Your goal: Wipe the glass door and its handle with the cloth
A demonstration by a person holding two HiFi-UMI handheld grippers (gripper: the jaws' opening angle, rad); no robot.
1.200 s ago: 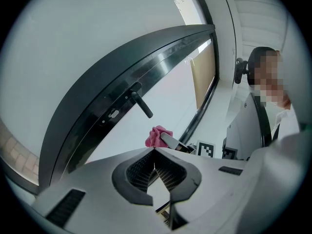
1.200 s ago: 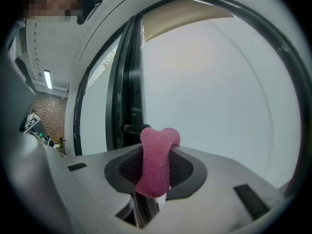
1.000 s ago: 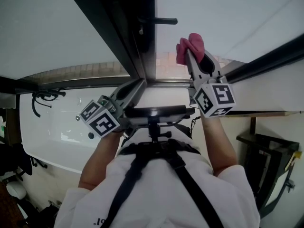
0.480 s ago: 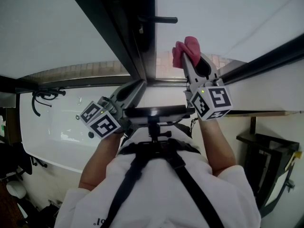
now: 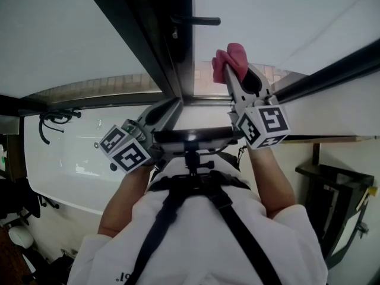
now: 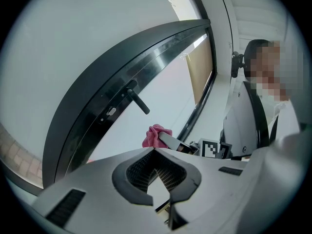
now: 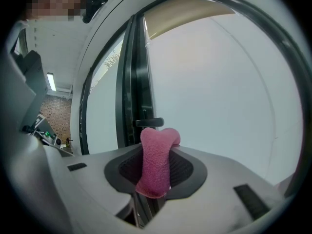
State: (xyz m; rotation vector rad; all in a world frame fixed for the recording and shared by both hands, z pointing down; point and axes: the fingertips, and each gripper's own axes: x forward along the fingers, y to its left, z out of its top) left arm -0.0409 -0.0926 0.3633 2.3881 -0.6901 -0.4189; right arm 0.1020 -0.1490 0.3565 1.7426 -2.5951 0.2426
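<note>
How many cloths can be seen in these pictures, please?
1. The pink cloth is clamped in the right gripper, near the door handle. The left gripper is shut and holds none. No other cloth shows.

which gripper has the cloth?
The right gripper: its jaws are clamped on the pink cloth. The left gripper has its jaws together with nothing between them.

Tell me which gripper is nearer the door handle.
Right. The right gripper, shut on the pink cloth, is just below the door handle in the head view; the left gripper sits lower, by the door frame, farther off.
</note>
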